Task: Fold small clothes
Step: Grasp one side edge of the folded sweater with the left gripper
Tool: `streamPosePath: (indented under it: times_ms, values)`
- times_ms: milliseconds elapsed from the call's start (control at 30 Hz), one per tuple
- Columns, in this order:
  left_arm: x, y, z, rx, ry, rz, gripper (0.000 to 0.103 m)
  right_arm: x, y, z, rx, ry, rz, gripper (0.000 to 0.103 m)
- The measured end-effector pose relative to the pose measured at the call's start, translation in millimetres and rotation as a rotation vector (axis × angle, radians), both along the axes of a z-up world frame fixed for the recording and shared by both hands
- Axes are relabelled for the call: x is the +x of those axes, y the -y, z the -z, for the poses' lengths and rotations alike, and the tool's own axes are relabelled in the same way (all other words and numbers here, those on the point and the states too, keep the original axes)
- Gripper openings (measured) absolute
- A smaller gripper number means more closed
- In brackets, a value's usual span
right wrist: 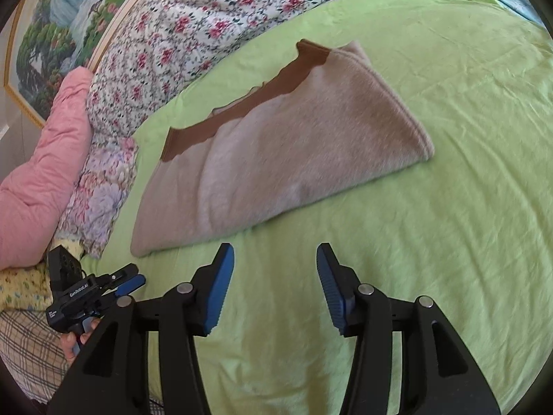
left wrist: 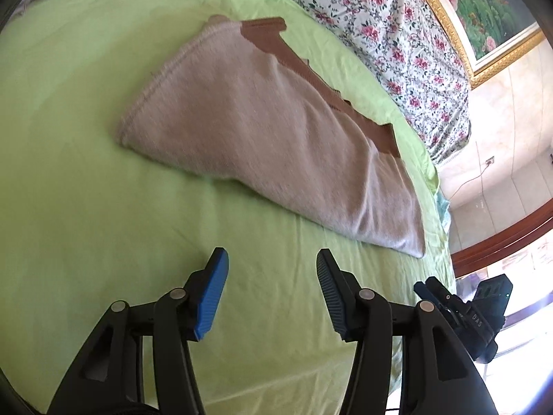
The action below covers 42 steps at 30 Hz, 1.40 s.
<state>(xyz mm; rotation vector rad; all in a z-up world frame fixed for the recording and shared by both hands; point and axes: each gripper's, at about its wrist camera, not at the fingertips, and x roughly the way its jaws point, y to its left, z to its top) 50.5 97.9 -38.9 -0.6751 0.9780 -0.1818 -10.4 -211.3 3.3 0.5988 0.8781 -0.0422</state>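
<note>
While both tongs hover empty, a folded beige knit garment (left wrist: 262,138) rests on the lime-green bedsheet (left wrist: 86,173).
Left tongs (left wrist: 272,290) and right tongs (right wrist: 275,285) gape wide.

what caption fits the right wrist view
Open right gripper above green sheet, short of the folded beige garment.

A green-sheeted bed (left wrist: 86,173) stands below a gilt-framed landscape painting (left wrist: 484,10) on pale wall.
</note>
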Motion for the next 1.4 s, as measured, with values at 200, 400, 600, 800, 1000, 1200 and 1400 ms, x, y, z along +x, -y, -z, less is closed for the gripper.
streamPosePath:
  times_ms: [200,400,600,800,1000,1200,1400]
  values:
    - [13,-5,9,-0.065,-0.016,-0.07,0.057,-2,-8,2,0.006,-0.002,-0.023,0.052]
    - [41,-22,17,-0.094,-0.021,-0.166,0.058,2,-9,-1,0.0,0.011,-0.032,0.053]
    - [74,-42,20,-0.097,0.007,-0.263,0.058,9,-1,2,0.002,0.002,-0.021,0.053]
    - [101,-53,15,-0.043,0.037,-0.325,0.048,16,8,5,0.007,-0.001,-0.013,0.053]
    - [111,-37,-12,0.097,0.115,-0.292,0.012,30,22,4,0.01,0.013,-0.01,0.054]
    - [116,27,-69,0.236,0.284,-0.128,0.009,51,47,-9,0.019,0.061,-0.003,0.054]
    - [128,119,-81,0.332,0.355,0.103,0.009,82,82,-16,0.065,0.085,-0.005,0.054]
